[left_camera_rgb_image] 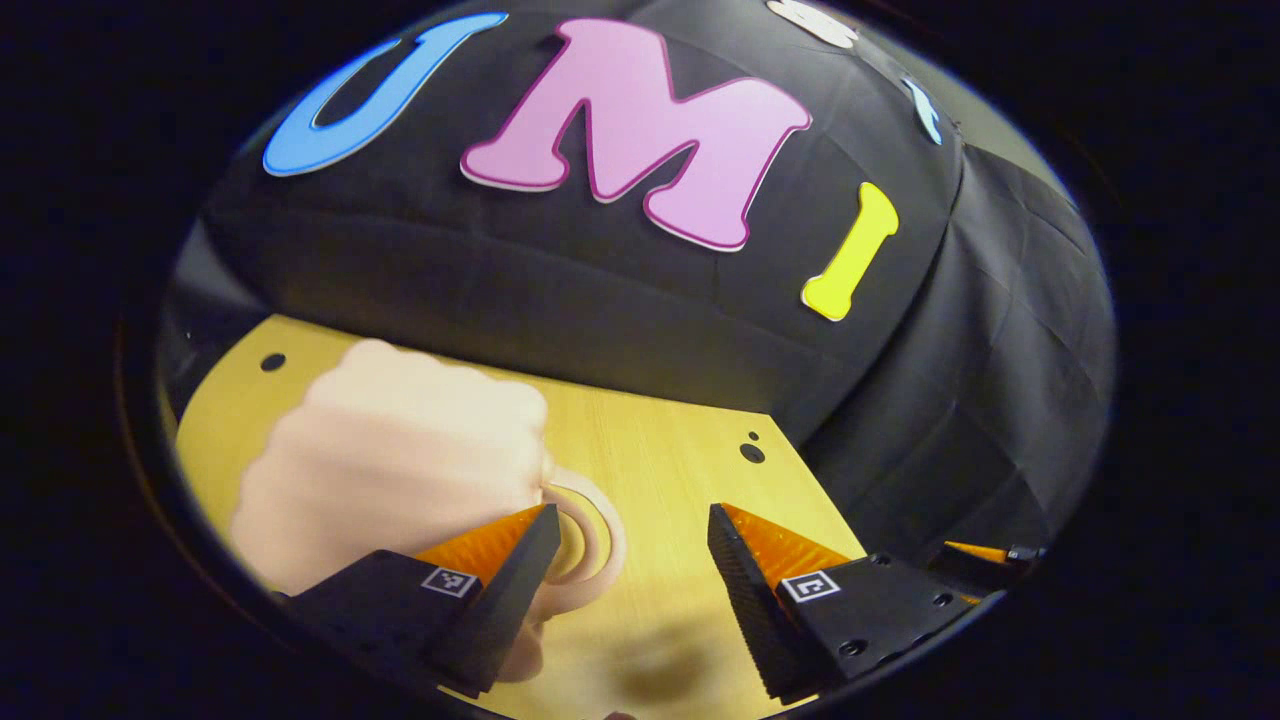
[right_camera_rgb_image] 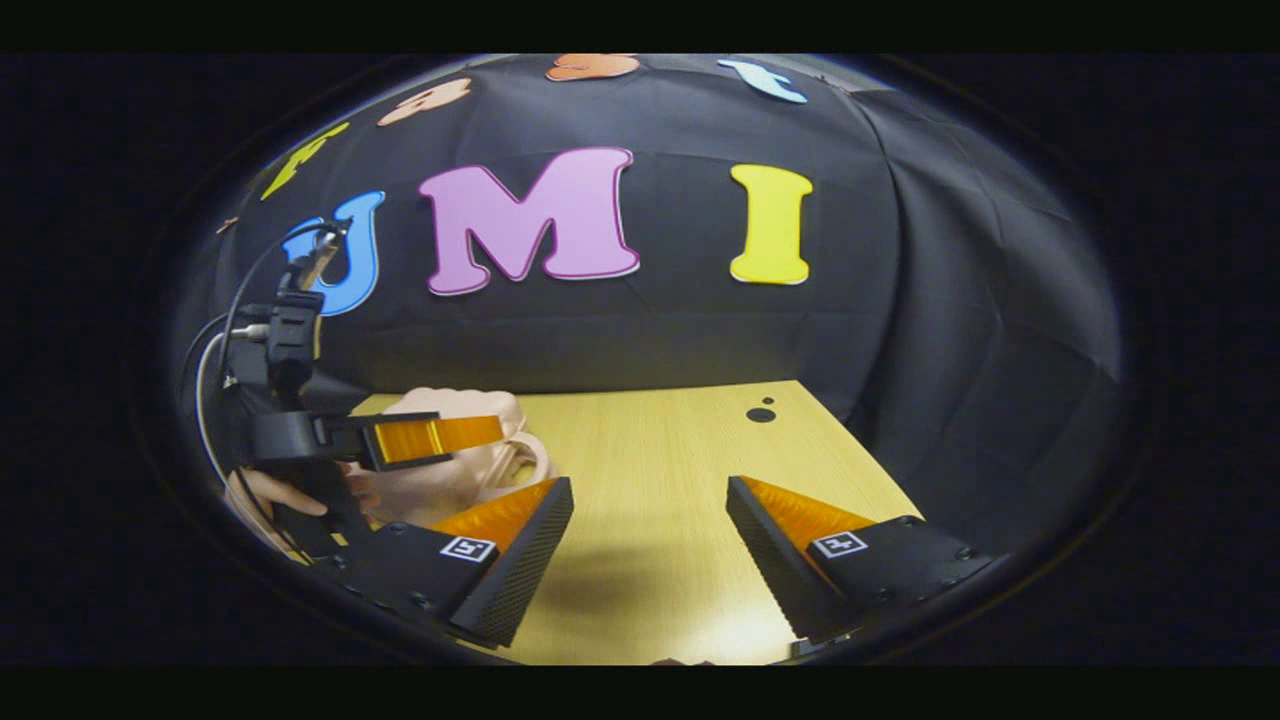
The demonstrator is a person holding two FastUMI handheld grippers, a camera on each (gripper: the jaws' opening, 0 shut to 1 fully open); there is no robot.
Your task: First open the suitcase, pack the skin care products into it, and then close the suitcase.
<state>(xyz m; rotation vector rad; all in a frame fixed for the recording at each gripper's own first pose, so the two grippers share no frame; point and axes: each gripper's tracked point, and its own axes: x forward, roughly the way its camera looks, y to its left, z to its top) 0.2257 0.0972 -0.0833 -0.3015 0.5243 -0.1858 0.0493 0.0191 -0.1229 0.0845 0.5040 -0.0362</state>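
A pale pink suitcase (left_camera_rgb_image: 390,460) lies shut on the wooden table (left_camera_rgb_image: 660,440), to the left in the left gripper view. Its looped handle (left_camera_rgb_image: 597,540) curves out right beside my left gripper's left finger (left_camera_rgb_image: 520,580). My left gripper (left_camera_rgb_image: 632,530) is open, with bare tabletop between its fingers. In the right gripper view the suitcase (right_camera_rgb_image: 450,485) sits at the left, partly behind my left gripper, whose orange finger (right_camera_rgb_image: 430,437) reaches over it, held by a hand (right_camera_rgb_image: 270,495). My right gripper (right_camera_rgb_image: 650,500) hangs open over the table (right_camera_rgb_image: 650,430), apart from the suitcase.
The table's far edge meets the black cloth wall. A dark round hole (left_camera_rgb_image: 752,452) marks the far right corner, seen also as a hole (right_camera_rgb_image: 760,414) in the right gripper view. Bare wood lies to the right of the suitcase. Cables (right_camera_rgb_image: 215,350) trail from my left gripper.
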